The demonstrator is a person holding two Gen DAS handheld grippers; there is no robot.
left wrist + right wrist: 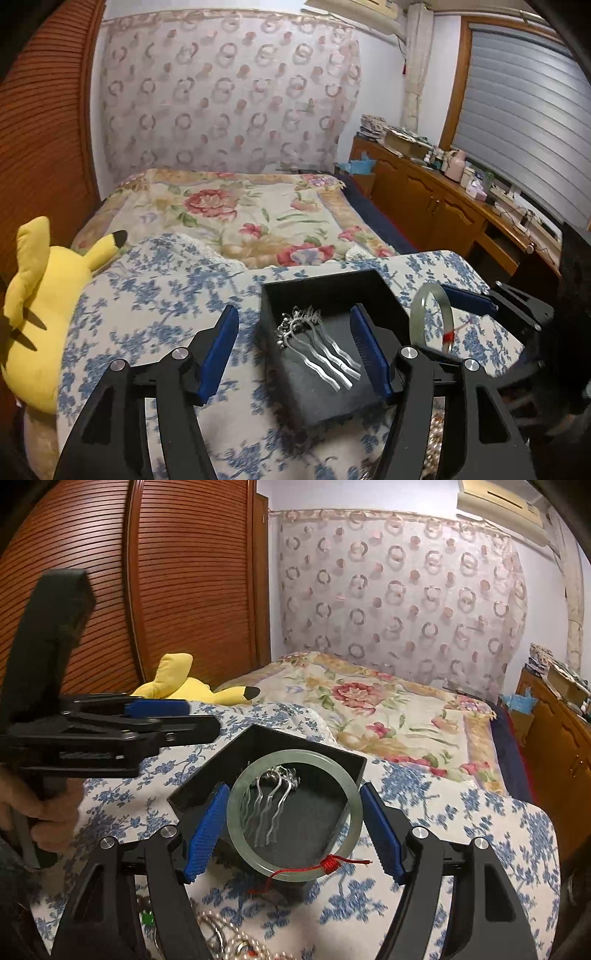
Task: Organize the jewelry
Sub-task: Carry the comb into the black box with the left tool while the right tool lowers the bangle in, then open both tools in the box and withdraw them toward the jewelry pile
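Note:
A black jewelry box (384, 295) sits on a blue-flowered cloth and holds a silver hair comb (321, 343). My left gripper (295, 354) is open and empty, its fingers either side of the box's near left part. My right gripper (293, 827) is shut on a pale green jade bangle (240, 786) with a red thread, held above the box (280, 746). The comb (269, 794) shows through the ring. The bangle also shows in the left wrist view (441, 306), to the right of the box. A pearl necklace (221, 934) lies on the cloth below.
A yellow plush toy (40, 302) lies left of the cloth. A floral bedspread (236, 214) stretches behind. A wooden cabinet (436, 206) with clutter runs along the right wall. A slatted wooden wardrobe (147, 590) stands to the left.

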